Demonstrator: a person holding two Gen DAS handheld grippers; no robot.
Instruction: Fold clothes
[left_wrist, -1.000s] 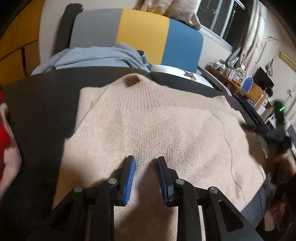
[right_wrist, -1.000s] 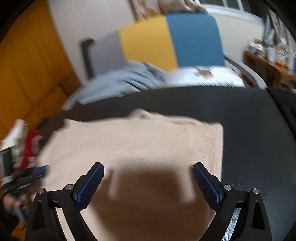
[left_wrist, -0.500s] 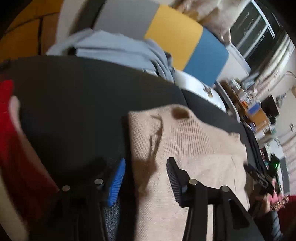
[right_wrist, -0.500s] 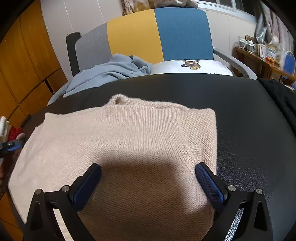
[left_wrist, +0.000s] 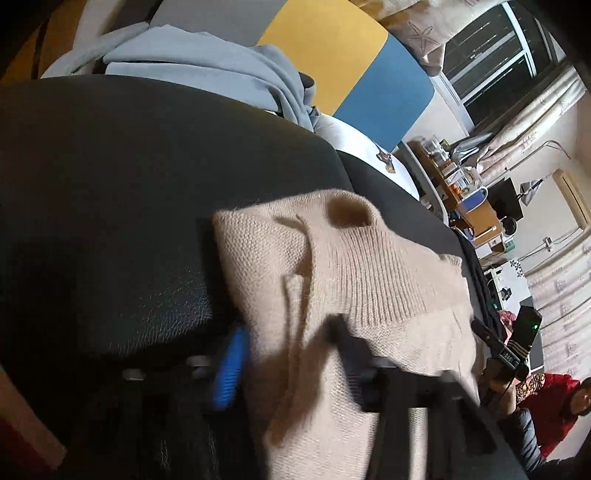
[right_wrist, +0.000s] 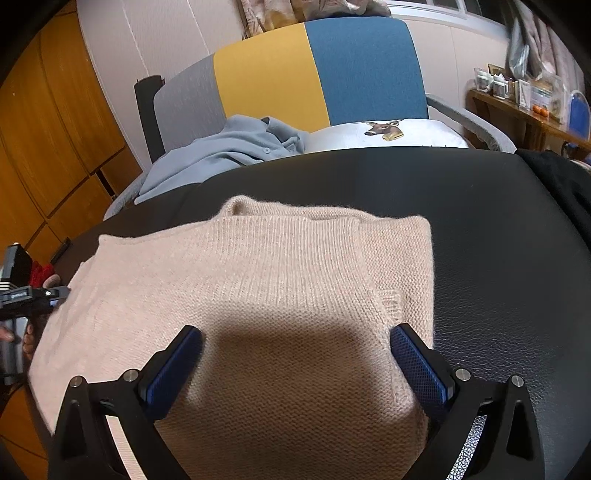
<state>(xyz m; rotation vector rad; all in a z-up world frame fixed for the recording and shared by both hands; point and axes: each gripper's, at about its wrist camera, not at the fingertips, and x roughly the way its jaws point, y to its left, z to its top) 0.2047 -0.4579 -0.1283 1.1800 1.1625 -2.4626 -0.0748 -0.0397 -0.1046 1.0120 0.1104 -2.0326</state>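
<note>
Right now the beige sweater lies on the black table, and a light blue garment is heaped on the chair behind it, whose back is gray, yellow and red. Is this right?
Not quite: the chair back is gray, yellow and blue, not red, as the right wrist view shows. The beige sweater does lie on the black table, with the light blue garment heaped on the chair behind.

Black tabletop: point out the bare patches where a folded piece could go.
Bare tabletop lies right of the beige sweater, up to the black cloth at the right edge. A bare strip runs behind the sweater, before the blue garment and white cushion. Another patch lies left of the sweater in the left view. The middle is crowded: sweater and both grippers.
</note>
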